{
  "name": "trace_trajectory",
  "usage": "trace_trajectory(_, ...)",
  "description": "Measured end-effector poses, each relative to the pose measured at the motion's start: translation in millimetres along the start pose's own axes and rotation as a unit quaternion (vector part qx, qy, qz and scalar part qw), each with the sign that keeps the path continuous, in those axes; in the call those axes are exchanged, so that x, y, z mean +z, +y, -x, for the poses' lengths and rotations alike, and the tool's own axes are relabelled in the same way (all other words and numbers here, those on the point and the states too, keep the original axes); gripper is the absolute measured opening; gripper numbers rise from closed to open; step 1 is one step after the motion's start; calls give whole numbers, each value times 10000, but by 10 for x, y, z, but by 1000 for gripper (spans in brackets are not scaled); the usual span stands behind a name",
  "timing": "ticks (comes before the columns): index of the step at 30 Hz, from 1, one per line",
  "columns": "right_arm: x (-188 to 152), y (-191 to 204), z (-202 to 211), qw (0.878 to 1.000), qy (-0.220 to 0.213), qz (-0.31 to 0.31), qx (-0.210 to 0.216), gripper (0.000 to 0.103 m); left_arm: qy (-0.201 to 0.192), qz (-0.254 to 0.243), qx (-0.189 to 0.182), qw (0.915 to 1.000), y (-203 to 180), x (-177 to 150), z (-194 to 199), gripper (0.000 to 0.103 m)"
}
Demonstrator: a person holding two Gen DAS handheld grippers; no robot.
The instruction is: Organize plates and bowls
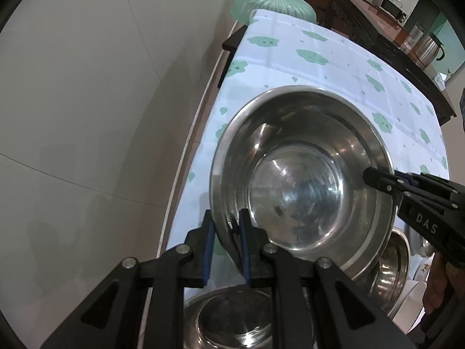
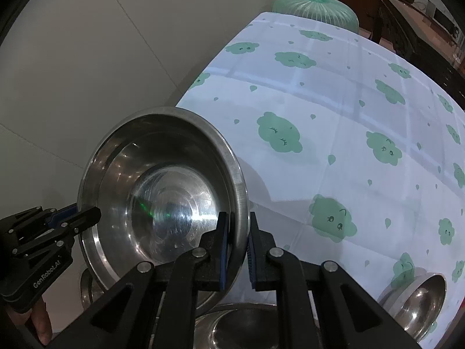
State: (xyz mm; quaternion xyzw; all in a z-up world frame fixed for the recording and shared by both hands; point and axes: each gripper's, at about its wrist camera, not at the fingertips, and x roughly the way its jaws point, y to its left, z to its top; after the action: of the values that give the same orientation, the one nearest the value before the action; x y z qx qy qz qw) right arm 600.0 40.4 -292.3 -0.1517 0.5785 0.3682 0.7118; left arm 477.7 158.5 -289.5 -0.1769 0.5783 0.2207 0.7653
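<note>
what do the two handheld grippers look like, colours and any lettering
Both the left gripper and right gripper are matte black linkage frames with silver pivot pins and ribbed blue pads on the fingers. White lettering: "GenRobot.AI" on the left, "DAS" on the right.

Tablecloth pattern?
White tablecloth with green cloud faces and small drops; clearest in the right wrist view.

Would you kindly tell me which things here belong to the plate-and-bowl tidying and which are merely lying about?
Job:
- large steel bowl, gripped at its rim by left claw and right claw
- steel bowl below
- small bowl

Lying about:
- green stool
- kettle
- microwave
</note>
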Motion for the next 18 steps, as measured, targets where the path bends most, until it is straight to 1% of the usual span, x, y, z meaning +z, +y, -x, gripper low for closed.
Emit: trace_trajectory(18,-192,232,244,9996,-108,253,89,13,-155,112,75,9998,130,-233,272,13)
